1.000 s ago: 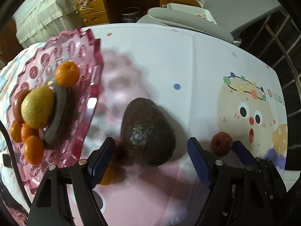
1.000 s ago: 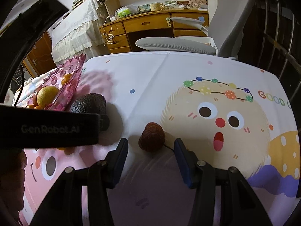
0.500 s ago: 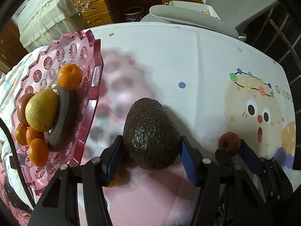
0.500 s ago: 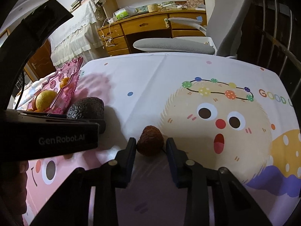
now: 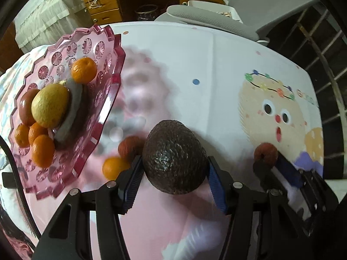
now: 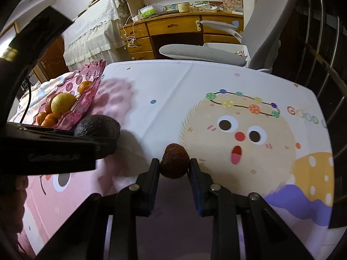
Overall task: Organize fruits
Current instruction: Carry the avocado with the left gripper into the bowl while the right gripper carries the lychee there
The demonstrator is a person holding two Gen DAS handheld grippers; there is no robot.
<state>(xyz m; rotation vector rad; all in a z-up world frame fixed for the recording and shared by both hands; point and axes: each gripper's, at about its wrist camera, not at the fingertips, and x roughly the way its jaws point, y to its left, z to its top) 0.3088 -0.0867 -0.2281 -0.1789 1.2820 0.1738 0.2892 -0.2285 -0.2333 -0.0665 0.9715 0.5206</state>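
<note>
The table (image 6: pixel 173 91) carries a smooth printed cloth (image 6: pixel 238 130) with cartoon faces, a flat working surface for the sorting. At its left edge stands the pink plate (image 5: pixel 108 69), of moulded translucent plastic or glass with a scalloped rim and pressed flower pattern; it is evidently the collecting place, since it already holds a yellow-green citrus fruit (image 5: pixel 49 106), several small oranges (image 5: pixel 83 70) and a dark reddish fruit (image 5: pixel 25 108). The avocado (image 5: pixel 175 158), pear-shaped with dark pebbled skin, sits pinched between the blue ribbed pads of the left gripper (image 5: pixel 175 173), its broad end toward the camera, just beside the plate's near rim; whether it is lifted clear of the cloth cannot be told. Two loose fruits, a small orange (image 5: pixel 113 169) and a rough red one (image 5: pixel 130 149), lie on the cloth between avocado and plate. The right gripper (image 6: pixel 174 169) pinches a small lychee (image 6: pixel 174 163), round, brown-red and bumpy, near the middle of the table. Both grasps appear to prepare transfers to the plate.
</note>
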